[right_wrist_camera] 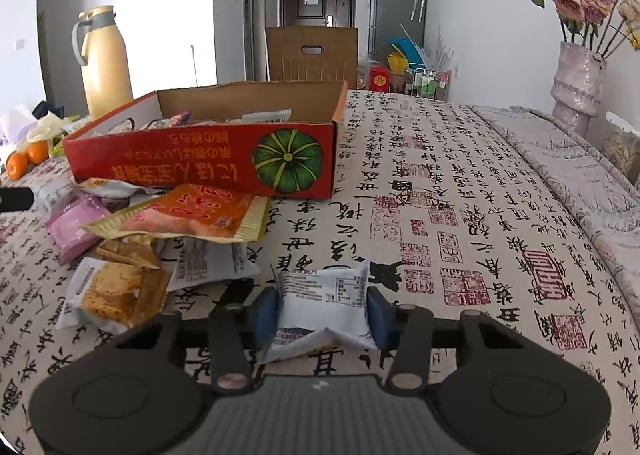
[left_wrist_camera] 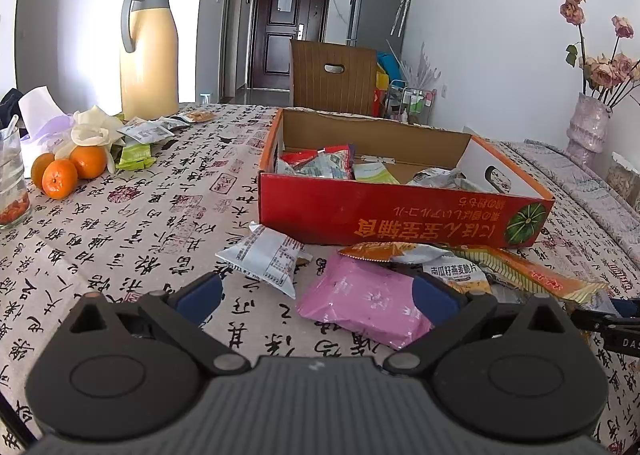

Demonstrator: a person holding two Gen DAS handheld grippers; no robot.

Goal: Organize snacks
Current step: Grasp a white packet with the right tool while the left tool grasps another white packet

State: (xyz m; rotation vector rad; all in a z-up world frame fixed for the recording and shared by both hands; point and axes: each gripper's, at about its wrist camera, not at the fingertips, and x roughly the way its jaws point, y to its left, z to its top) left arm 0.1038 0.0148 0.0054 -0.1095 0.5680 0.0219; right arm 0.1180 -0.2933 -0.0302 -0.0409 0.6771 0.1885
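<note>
A red cardboard box (left_wrist_camera: 400, 215) with several snack packs inside sits mid-table; it also shows in the right wrist view (right_wrist_camera: 192, 163). Loose packs lie before it: a pink pack (left_wrist_camera: 360, 299), a white pack (left_wrist_camera: 264, 255), an orange pack (left_wrist_camera: 532, 271). My left gripper (left_wrist_camera: 316, 295) is open, its jaws on either side of the pink pack's near end, above the cloth. My right gripper (right_wrist_camera: 322, 313) is shut on a white snack pack (right_wrist_camera: 324, 295). To its left lie an orange pack (right_wrist_camera: 188, 215) and a biscuit pack (right_wrist_camera: 116, 295).
A yellow thermos (left_wrist_camera: 148, 51), oranges (left_wrist_camera: 60, 175), a glass (left_wrist_camera: 12, 183) and more packs (left_wrist_camera: 140, 143) sit at the far left. A vase of roses (right_wrist_camera: 576, 79) stands at the right. A chair back (left_wrist_camera: 332, 79) is behind the table.
</note>
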